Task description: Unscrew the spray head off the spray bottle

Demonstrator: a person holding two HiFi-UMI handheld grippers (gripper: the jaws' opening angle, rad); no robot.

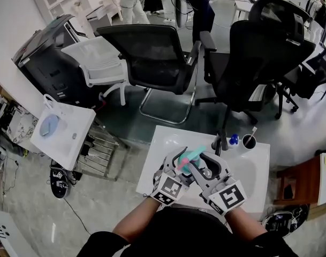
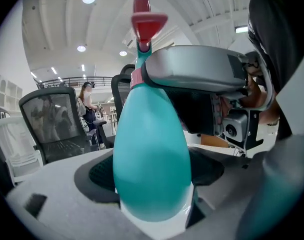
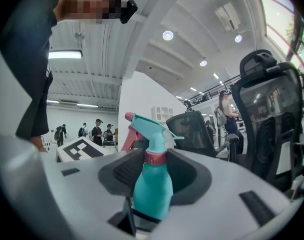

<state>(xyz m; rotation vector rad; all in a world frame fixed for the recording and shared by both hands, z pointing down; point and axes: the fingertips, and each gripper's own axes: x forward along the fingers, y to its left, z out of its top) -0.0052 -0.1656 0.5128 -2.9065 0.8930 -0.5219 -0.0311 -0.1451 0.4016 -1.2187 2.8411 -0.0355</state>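
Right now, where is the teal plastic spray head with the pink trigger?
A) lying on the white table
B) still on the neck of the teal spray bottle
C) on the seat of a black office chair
B: the teal plastic spray head sits on the pink collar atop the teal spray bottle, which is held up above the white table.

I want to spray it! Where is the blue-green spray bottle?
In the head view the spray bottle is low in the middle, held between the left gripper and right gripper above the white table.
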